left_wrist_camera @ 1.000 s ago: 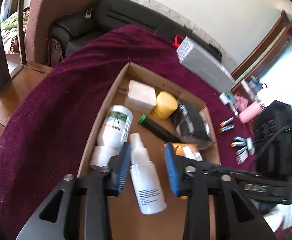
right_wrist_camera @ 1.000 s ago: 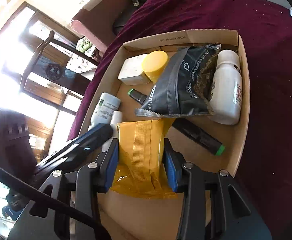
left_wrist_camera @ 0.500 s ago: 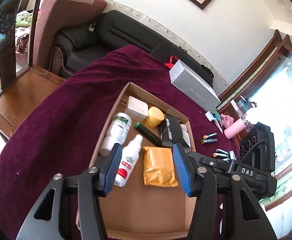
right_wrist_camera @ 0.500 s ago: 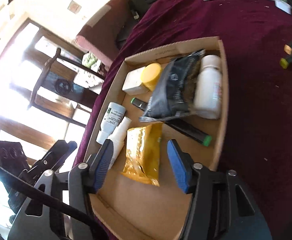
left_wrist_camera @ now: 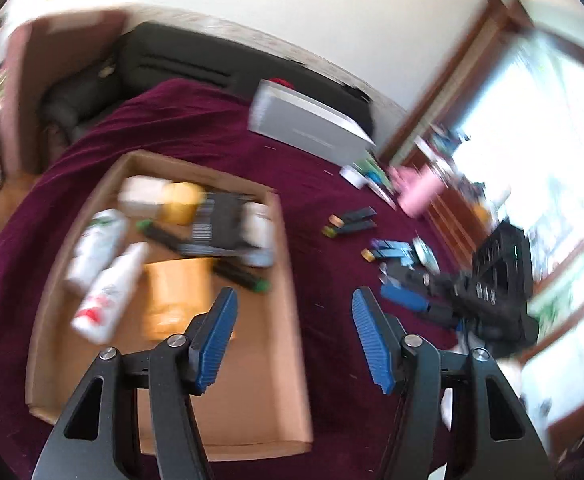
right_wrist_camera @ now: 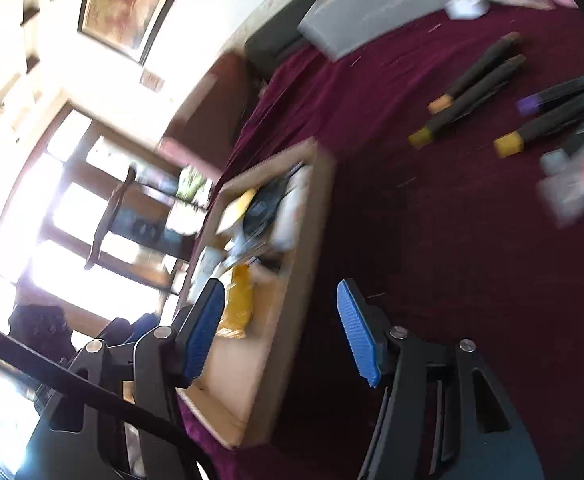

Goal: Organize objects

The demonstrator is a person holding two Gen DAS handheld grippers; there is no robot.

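Swinging off the box (left_wrist_camera: 287,280) toward loose markers (right_wrist_camera: 472,92); yellow pouch (left_wrist_camera: 175,288) now dropped inside, both grippers (left_wrist_camera: 292,334) (right_wrist_camera: 279,332) spread, empty.

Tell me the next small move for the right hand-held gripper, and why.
Probably carry the right hand-held gripper on toward the dark markers lying loose on the maroon cloth. It is open and empty, the yellow pouch already lies in the cardboard box, and those markers are not yet in it.
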